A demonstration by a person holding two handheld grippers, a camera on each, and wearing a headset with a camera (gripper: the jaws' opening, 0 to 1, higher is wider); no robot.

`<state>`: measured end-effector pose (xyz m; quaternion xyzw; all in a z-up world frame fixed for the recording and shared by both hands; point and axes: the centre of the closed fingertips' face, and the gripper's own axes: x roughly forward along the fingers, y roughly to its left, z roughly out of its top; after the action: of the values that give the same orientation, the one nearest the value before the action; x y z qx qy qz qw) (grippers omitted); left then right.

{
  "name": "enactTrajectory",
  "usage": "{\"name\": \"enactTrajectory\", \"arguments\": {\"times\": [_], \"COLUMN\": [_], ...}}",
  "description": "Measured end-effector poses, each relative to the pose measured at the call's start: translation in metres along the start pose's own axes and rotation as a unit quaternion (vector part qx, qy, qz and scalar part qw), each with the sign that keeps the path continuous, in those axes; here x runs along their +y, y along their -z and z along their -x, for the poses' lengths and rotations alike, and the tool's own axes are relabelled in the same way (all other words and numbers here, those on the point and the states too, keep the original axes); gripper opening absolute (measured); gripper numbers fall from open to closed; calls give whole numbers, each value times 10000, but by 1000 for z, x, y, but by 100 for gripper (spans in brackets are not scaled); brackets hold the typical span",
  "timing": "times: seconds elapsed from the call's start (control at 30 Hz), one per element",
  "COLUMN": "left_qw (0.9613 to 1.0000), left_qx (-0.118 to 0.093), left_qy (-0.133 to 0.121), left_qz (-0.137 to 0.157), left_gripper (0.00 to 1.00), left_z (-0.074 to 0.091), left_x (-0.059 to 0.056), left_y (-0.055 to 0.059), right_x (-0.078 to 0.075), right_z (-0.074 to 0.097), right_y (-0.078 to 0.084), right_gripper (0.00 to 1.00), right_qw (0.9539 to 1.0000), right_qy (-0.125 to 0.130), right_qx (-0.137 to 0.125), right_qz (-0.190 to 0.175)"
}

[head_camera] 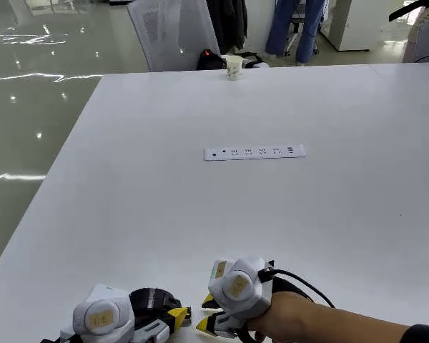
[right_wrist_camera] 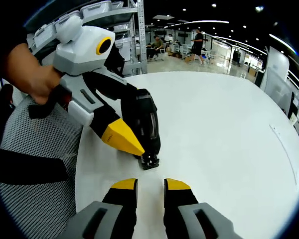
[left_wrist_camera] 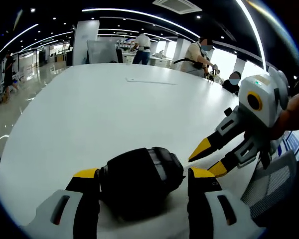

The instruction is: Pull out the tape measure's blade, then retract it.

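White table [head_camera: 272, 214] takes up most of the head view, with a white power strip [head_camera: 254, 152] lying flat near its middle and a paper cup [head_camera: 234, 67] standing at the far edge, in front of a mesh-backed chair [head_camera: 175, 32]. At the near edge the two grippers sit side by side, close together. The left gripper [left_wrist_camera: 143, 175] has its yellow-tipped jaws closed against either side of the black tape measure [right_wrist_camera: 145, 119], which rests on the table at that near edge. In the right gripper view the case stands on its edge, pinched in that claw, and a small dark tab [right_wrist_camera: 150, 160] juts from its lower corner toward the camera. The right gripper [right_wrist_camera: 150, 185], held in a bare hand [head_camera: 293, 318], points its tips at that tab from just beside it, with a strip of bare table between them. Its jaws stand a little apart, with a narrow gap and nothing in it. In the left gripper view those same yellow tips come in from the right, near the tape measure's case but not touching it.
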<state>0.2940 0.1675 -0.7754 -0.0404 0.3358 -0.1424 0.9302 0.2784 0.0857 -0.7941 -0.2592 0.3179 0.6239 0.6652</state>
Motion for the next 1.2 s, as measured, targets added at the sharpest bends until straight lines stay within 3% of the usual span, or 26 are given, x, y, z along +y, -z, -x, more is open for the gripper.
{"name": "enactTrajectory", "arguments": {"times": [0.07, 0.3, 0.37, 0.43, 0.47, 0.53, 0.6, 0.73, 0.87, 1.07, 1.13, 1.2], "left_qw": [9998, 9995, 9991, 9966, 9962, 9948, 9937, 9917, 9898, 9881, 9874, 9877], "left_qx": [47, 13, 17, 133, 324, 382, 439, 315, 364, 403, 435, 413], "left_qy": [101, 288, 426, 807, 804, 929, 1017, 1227, 1345, 1371, 1456, 1427], "left_qz": [-171, -121, -68, 96, 79, -145, -148, -212, -283, -570, -443, -495], "left_gripper": [69, 84, 88, 98, 98, 99, 99, 99, 99, 99, 99, 99], "left_z": [4, 14, 15, 15, 16, 16, 18, 24, 30, 36, 40, 43], "left_x": [1, 11, 10, 0, 1, 0, -2, -5, -5, 2, 4, 8], "left_y": [1, 1, 3, 11, 19, 26, 29, 23, 19, 15, 14, 14], "right_x": [0, -9, -10, -9, -9, -8, -9, -10, -12, -16, -16, -16], "right_z": [7, 28, 35, 41, 44, 50, 56, 67, 77, 93, 99, 104], "right_y": [4, 12, 14, 16, 17, 20, 25, 35, 45, 61, 67, 74], "right_gripper": [18, 18, 20, 23, 23, 24, 27, 30, 34, 40, 43, 47], "right_qw": [10000, 9994, 9992, 9990, 9990, 9989, 9986, 9979, 9968, 9947, 9940, 9937], "right_qy": [13, 249, 298, 339, 348, 366, 397, 456, 539, 654, 667, 703], "right_qx": [-24, -190, -190, -233, -234, -238, -253, -266, -281, -340, -352, -351], "right_qz": [-51, -168, -194, -191, -185, -191, -259, -368, -521, -722, -792, -794]}}
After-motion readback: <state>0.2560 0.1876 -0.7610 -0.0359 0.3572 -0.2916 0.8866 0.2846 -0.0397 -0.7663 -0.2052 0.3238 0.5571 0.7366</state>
